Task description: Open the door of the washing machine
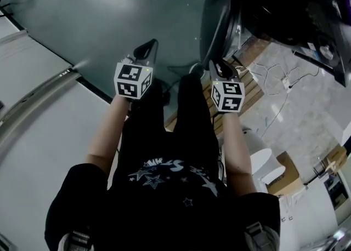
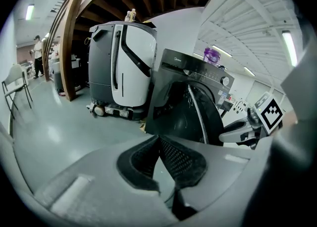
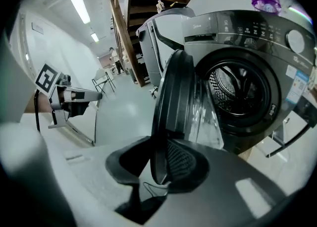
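Note:
A dark grey front-loading washing machine stands with its round glass door swung wide, so the steel drum shows. My right gripper is shut on the door's outer rim, which fills the space between its pads. In the head view the same gripper sits at the door's lower edge. My left gripper hangs over bare floor to the left of the door, jaws shut with nothing in them. From the left gripper view, the door is edge-on, with the right gripper beyond it.
A grey and white floor-cleaning machine stands behind the washer. A purple bottle sits on the washer's top. Wooden slats and loose cables lie by the washer's base. A folding chair and a distant person are far left.

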A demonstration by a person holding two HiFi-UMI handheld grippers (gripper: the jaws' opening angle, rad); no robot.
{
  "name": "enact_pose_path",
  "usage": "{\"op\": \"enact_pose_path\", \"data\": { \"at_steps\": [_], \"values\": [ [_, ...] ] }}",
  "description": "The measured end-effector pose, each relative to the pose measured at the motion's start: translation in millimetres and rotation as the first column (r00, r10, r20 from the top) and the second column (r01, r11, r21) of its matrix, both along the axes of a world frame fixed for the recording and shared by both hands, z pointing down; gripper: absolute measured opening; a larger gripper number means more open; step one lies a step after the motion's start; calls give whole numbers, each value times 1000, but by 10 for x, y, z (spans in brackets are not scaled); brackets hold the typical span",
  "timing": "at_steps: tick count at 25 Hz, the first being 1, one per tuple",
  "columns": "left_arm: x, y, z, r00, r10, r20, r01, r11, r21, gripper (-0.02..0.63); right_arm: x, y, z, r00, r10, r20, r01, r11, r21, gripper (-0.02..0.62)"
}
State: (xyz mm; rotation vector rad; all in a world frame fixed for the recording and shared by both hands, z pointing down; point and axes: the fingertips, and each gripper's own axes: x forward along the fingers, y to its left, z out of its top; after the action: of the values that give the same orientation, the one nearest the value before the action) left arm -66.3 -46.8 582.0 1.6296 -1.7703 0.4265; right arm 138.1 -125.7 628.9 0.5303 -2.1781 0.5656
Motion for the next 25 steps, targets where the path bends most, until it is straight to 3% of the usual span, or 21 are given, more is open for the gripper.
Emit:
{"op": "enact_pose_path", "data": {
  "at_steps": [4, 14, 25],
  "values": [
    [-359, 400, 43, 1000, -13, -6, 13, 1000, -12, 11, -500, 300, -3, 999, 46, 9, -46, 999, -23, 109],
    [-1079, 1186, 39, 989, -149, -16, 150, 989, 0, 11, -1571, 601, 27, 983, 178, 54, -174, 982, -74, 120],
    [-1842, 2113, 19, 968, -243, -64, 244, 970, 12, 11, -2478, 654, 53, 928, 370, 50, -364, 926, -96, 123]
  ]
}}
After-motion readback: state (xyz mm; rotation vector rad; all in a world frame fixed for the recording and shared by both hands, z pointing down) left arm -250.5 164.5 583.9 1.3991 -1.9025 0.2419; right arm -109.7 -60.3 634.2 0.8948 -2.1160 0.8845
